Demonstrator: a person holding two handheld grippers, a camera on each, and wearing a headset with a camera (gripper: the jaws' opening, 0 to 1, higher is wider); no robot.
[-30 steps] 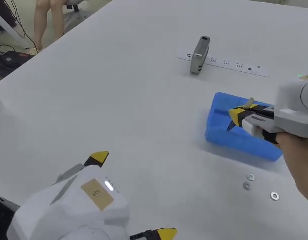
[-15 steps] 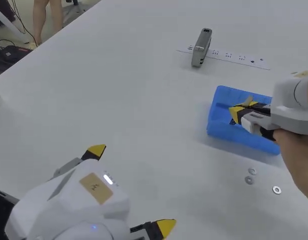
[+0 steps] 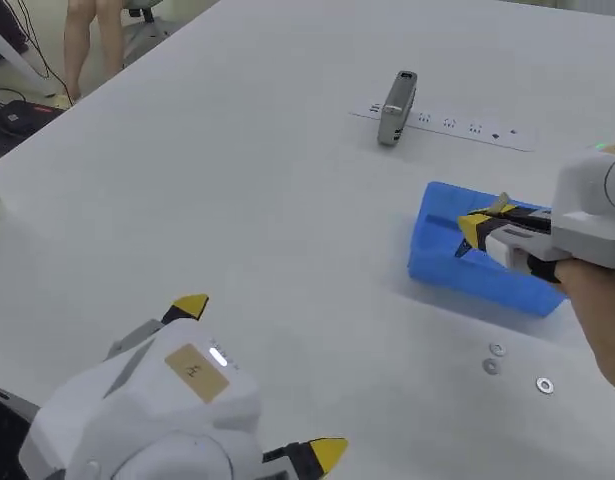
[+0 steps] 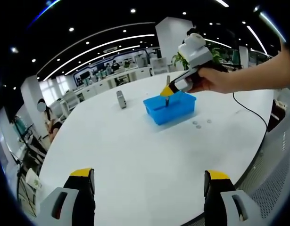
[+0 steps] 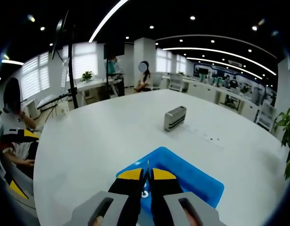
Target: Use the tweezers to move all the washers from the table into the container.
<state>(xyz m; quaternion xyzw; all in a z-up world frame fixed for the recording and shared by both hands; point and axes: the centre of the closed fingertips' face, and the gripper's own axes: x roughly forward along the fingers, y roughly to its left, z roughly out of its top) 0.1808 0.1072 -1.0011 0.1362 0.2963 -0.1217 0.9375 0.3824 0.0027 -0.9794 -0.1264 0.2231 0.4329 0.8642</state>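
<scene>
Head view: the right gripper (image 3: pixel 477 232), jaws clamped on the tweezers (image 3: pixel 502 206), hangs over the blue container (image 3: pixel 457 275); three washers (image 3: pixel 497 351) lie on the table (image 3: pixel 237 180) near it. Left gripper view: the left gripper (image 4: pixel 148 175) has its jaws wide apart, with the washers well ahead. Right gripper view: the tweezers' tips point into the container.

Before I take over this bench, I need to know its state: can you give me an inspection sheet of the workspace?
Surface: white table, no marks seen.
Job's things: blue container; three washers on the table beside it; tweezers over the container.
Clutter: grey box at a white power strip.
Grippers: right hand-held gripper shut on the tweezers; left hand-held gripper open, holding nothing.
Cables: black cables on the floor; one dark cable across the table.
Surroundings: open office, desks, seated people, potted plant.
</scene>
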